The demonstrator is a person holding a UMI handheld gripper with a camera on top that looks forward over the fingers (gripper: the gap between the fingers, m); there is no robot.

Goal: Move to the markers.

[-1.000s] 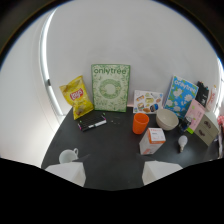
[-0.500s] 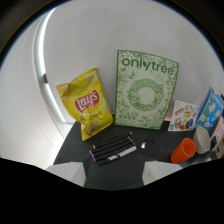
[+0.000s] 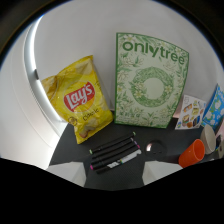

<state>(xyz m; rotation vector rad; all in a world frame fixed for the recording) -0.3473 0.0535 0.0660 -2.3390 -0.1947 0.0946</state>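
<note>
Gripper [image 3: 112, 172]: only the pale fingertips show above the black lower margin; the rest is cut off, and their spacing cannot be read.
Markers [image 3: 114, 152]: cap colours barely resolved; count uncertain, four or five; barrel print illegible.
Small shiny object [image 3: 152, 147] beside the markers: too small to identify.
Orange cup [image 3: 192, 153], pale bowl [image 3: 210, 136] and blue package [image 3: 215, 107]: clipped by the view's round border.
Small printed card [image 3: 189, 112]: artwork too small to read.

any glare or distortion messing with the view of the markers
Gripper view: fisheye bends the Lay's bag and onlytree box outward; dark vignette rings the frame; a bright strip glares beside the bag; the markers read clearly on the dark table, slightly soft.
</note>
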